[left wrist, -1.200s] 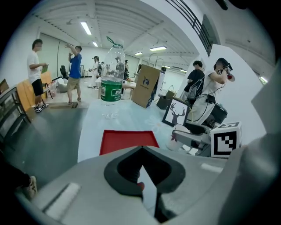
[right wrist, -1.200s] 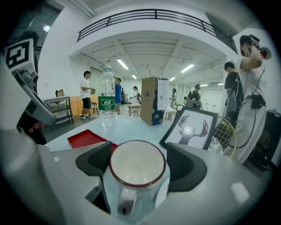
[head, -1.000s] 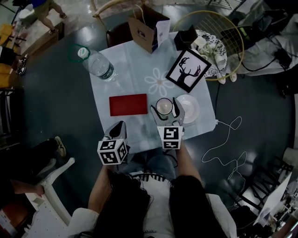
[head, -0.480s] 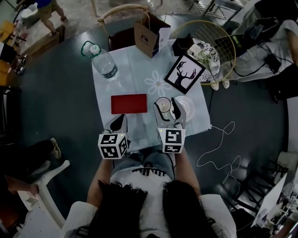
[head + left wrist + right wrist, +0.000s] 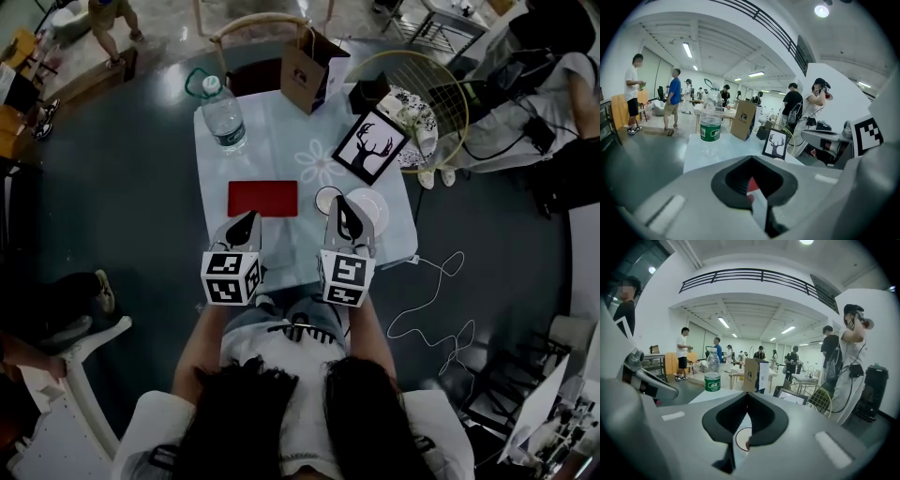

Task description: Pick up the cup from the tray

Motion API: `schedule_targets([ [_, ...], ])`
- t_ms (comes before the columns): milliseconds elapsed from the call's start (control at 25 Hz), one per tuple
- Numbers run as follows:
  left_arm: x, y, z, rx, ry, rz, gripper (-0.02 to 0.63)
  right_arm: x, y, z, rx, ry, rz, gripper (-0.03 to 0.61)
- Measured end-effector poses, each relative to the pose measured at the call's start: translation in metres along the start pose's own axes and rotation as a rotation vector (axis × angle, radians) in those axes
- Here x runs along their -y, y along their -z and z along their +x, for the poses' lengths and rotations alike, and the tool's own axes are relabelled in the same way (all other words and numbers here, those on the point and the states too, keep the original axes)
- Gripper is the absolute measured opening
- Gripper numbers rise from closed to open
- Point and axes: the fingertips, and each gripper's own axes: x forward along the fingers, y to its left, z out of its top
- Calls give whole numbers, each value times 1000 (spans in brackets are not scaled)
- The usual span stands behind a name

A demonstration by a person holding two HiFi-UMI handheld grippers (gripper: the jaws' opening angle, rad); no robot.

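Note:
The cup [image 5: 327, 199] is a small white one with a dark rim. It stands on the pale blue tablecloth between a red tray [image 5: 262, 199] and a white saucer [image 5: 377, 212]. My right gripper [image 5: 344, 210] hovers just short of the cup, its jaws shut with nothing between them. In the right gripper view the cup's rim [image 5: 740, 440] shows below the closed tips of the right gripper [image 5: 747, 394]. My left gripper [image 5: 246, 225] is also shut and hangs over the tray's near edge. In the left gripper view a bit of the red tray [image 5: 752, 184] shows under the left gripper's [image 5: 751, 159] tips.
At the table's far side stand a water bottle [image 5: 225, 116], a brown paper bag [image 5: 314, 67], a black box [image 5: 371, 93] and a framed deer picture [image 5: 372, 146]. A round wire basket [image 5: 424, 101] is to the right, a white cable [image 5: 441, 300] lies on the floor, and people stand further back.
The right gripper's jaws, open around the cup a second ago, have shut and lifted back toward me. The cup stays on the table. The left gripper has hardly moved.

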Motion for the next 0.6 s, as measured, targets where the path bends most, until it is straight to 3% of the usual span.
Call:
schedule_targets([
  [320,6,-7,-15,52,4,-17,0,-9,3,-14,-15,-36,71,25],
  [600,15,-12,-23,75,12,-2,0,-18,-3,-23,3,-46,34,25],
])
